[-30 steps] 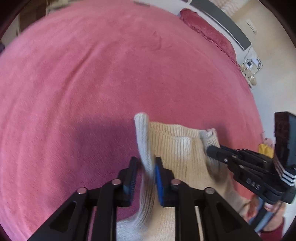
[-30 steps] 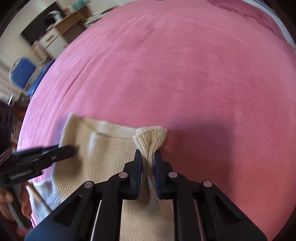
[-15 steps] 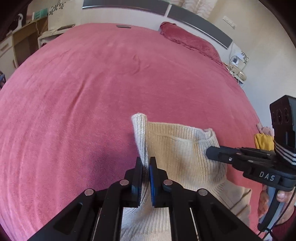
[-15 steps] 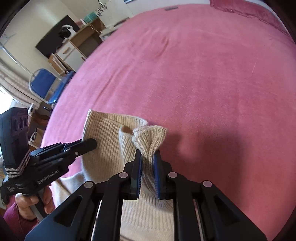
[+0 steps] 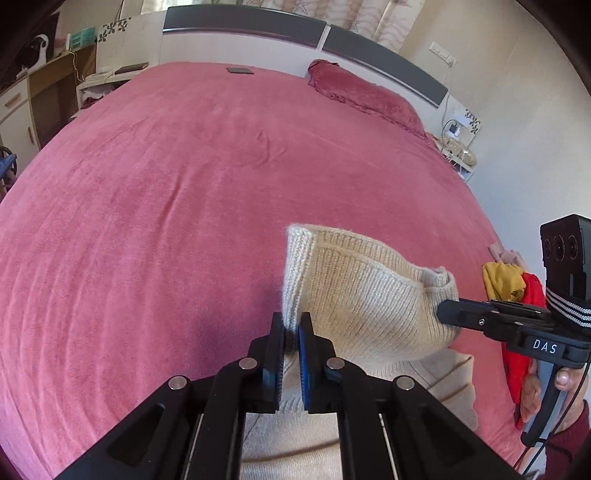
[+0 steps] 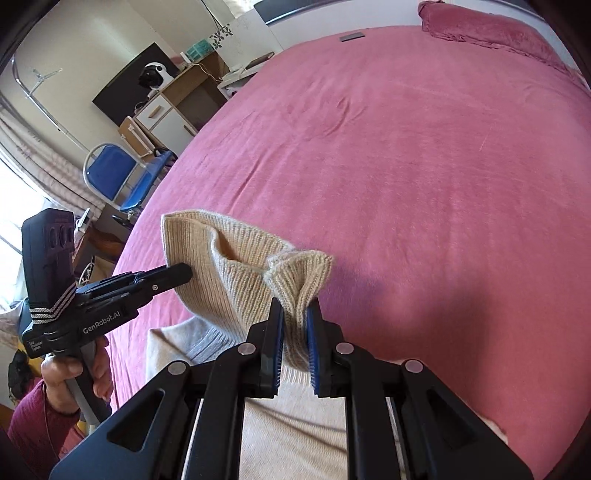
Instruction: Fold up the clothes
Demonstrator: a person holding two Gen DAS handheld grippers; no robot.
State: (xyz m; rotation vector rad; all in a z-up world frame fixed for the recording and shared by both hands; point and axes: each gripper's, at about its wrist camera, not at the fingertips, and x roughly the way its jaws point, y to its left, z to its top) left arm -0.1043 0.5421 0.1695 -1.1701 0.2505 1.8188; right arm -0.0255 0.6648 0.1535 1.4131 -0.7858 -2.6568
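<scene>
A cream knitted sweater [image 5: 362,295] hangs between both grippers above the pink bed [image 5: 166,192]. My left gripper [image 5: 291,332] is shut on one corner of its ribbed edge. My right gripper [image 6: 295,314] is shut on the other corner of the cream sweater [image 6: 236,280]. The edge sags in a curve between the two grips, lifted off the bed. The lower part of the garment lies on the bed below the jaws. In the left wrist view the right gripper [image 5: 443,312] comes in from the right; in the right wrist view the left gripper [image 6: 184,273] comes in from the left.
A pink pillow [image 5: 362,96] lies by the headboard [image 5: 258,29], and a small dark flat object [image 5: 240,70] lies nearby. Yellow and red clothes [image 5: 513,288] sit at the bed's right edge. A blue chair [image 6: 122,173] and wooden cabinets [image 6: 166,107] stand left of the bed.
Both grippers have risen and tilted up, lifting the sweater's edge off the bed. The headboard and room have come into view. Both grips on the corners are unchanged.
</scene>
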